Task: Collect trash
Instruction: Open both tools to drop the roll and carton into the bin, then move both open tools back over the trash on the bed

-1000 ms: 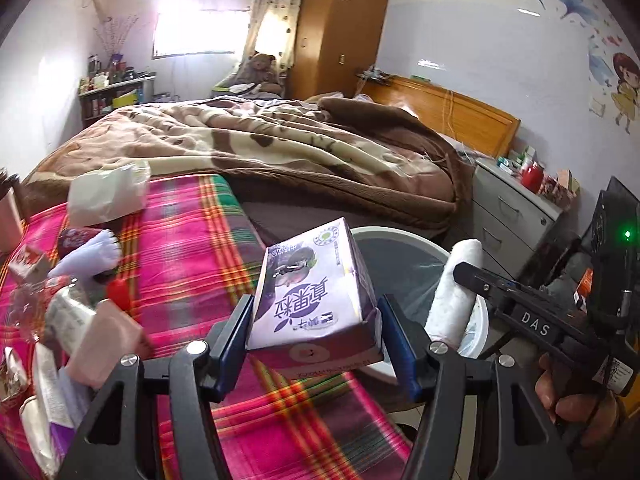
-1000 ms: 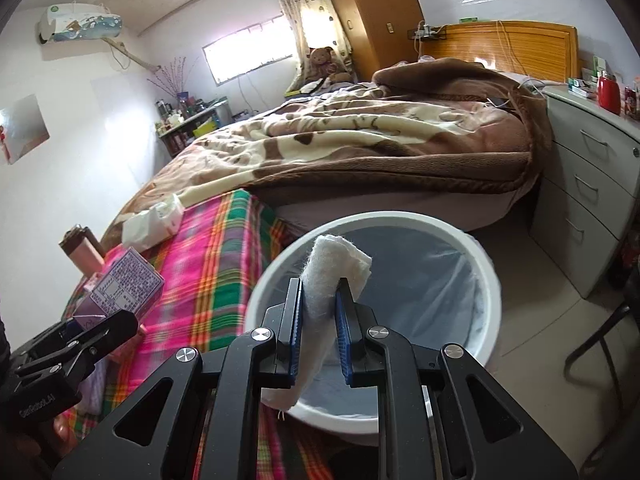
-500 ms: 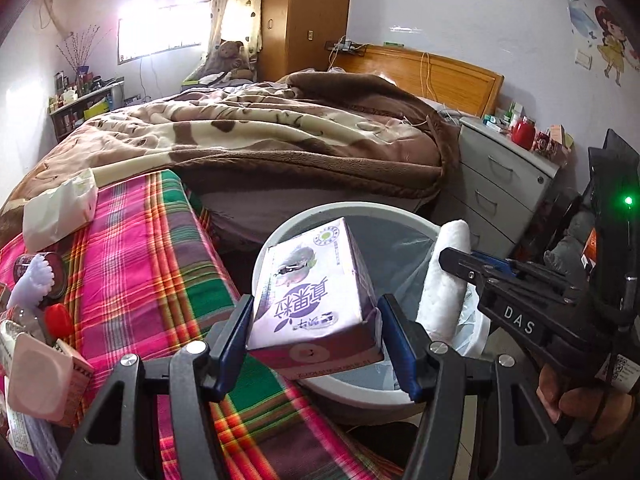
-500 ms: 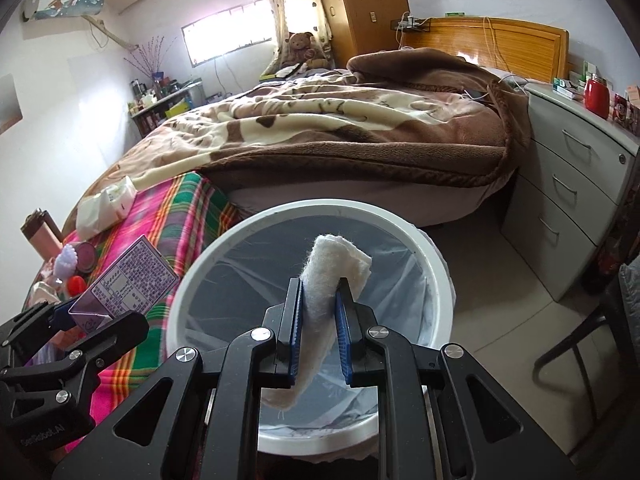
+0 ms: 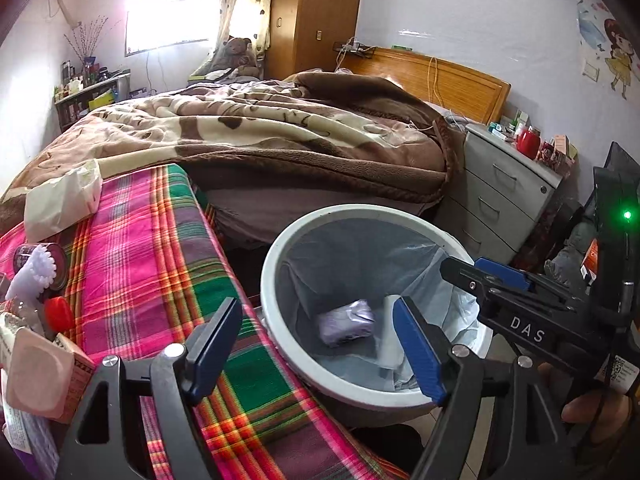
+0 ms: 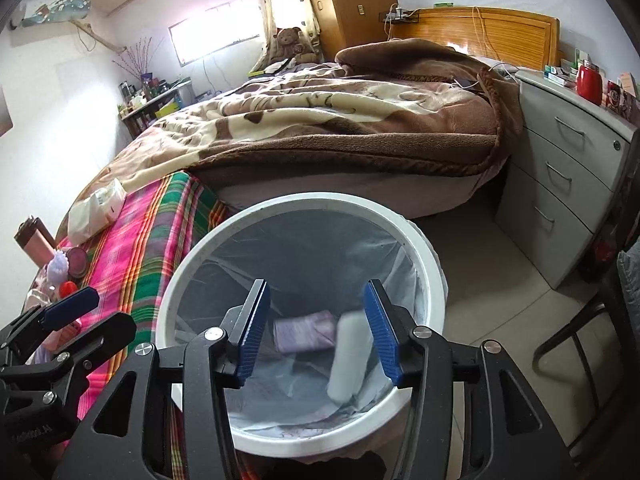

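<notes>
A white round bin (image 5: 276,240) (image 6: 320,200) with a clear liner stands on the floor beside the table. Inside it lie a purple milk carton (image 5: 347,322) (image 6: 305,330) and a white tissue wad (image 5: 390,338) (image 6: 348,356). My left gripper (image 5: 316,344) hangs over the bin's near rim, its jaws opening with nothing between them. My right gripper (image 6: 316,328) hovers above the bin's mouth, its jaws also opening and empty; it shows in the left wrist view (image 5: 486,280) over the bin's right side.
A table with a plaid cloth (image 5: 152,264) sits left of the bin and carries a tissue pack (image 5: 60,200), a pink box (image 5: 36,376), a red cap (image 5: 59,312) and other clutter. Behind are a bed (image 5: 260,132) and grey drawers (image 5: 500,196); a chair (image 6: 600,320) stands right.
Both grippers opened. The purple carton dropped from the left one and the white tissue wad from the right one; both now lie in the bin. The left gripper shifted toward the bin.
</notes>
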The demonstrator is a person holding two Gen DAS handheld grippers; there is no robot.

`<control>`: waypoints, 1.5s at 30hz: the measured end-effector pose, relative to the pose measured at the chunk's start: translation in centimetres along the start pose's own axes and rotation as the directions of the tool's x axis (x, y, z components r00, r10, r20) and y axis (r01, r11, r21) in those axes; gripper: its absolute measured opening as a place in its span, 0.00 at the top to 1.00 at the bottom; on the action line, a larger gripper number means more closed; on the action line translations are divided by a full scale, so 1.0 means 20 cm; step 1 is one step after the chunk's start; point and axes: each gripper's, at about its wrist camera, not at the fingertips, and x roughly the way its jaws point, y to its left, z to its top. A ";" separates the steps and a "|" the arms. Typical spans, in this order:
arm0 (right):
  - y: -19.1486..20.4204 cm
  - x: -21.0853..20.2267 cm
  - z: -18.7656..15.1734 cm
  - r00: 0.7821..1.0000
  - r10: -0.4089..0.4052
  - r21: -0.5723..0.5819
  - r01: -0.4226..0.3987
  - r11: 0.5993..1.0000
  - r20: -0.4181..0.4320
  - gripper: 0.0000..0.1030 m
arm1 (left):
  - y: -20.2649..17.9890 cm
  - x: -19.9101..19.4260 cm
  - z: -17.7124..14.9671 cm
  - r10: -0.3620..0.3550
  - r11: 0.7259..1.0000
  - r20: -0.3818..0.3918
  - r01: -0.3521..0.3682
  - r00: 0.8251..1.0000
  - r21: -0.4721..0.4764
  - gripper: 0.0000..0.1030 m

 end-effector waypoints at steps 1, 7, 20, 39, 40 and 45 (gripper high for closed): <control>0.01 -0.01 0.00 1.000 0.006 -0.002 -0.006 1.000 0.003 0.50 | 0.01 -0.02 0.00 0.001 1.000 0.010 -0.001 1.000 -0.001 0.22; 0.10 -0.07 0.00 0.998 0.041 -0.018 -0.041 0.999 0.036 0.49 | 0.11 -0.14 -0.04 0.031 0.999 0.042 -0.030 0.999 -0.031 0.21; 0.41 -0.15 -0.10 0.978 0.198 -0.110 -0.191 0.975 0.062 0.39 | 0.45 -0.47 -0.23 0.180 0.974 0.091 -0.165 0.979 -0.153 0.18; 0.92 -0.14 -0.28 0.934 0.357 -0.273 -0.351 0.895 -0.032 0.31 | 0.98 -0.81 -0.66 0.373 0.850 0.008 -0.339 0.928 -0.403 0.15; 0.94 -0.13 -0.28 0.934 0.355 -0.278 -0.350 0.895 -0.034 0.31 | 1.00 -0.81 -0.68 0.376 0.844 -0.003 -0.344 0.927 -0.411 0.15; 1.05 -0.13 -0.26 0.933 0.359 -0.322 -0.351 0.879 -0.034 0.31 | 1.08 -0.80 -0.73 0.355 0.826 -0.030 -0.329 0.934 -0.459 0.15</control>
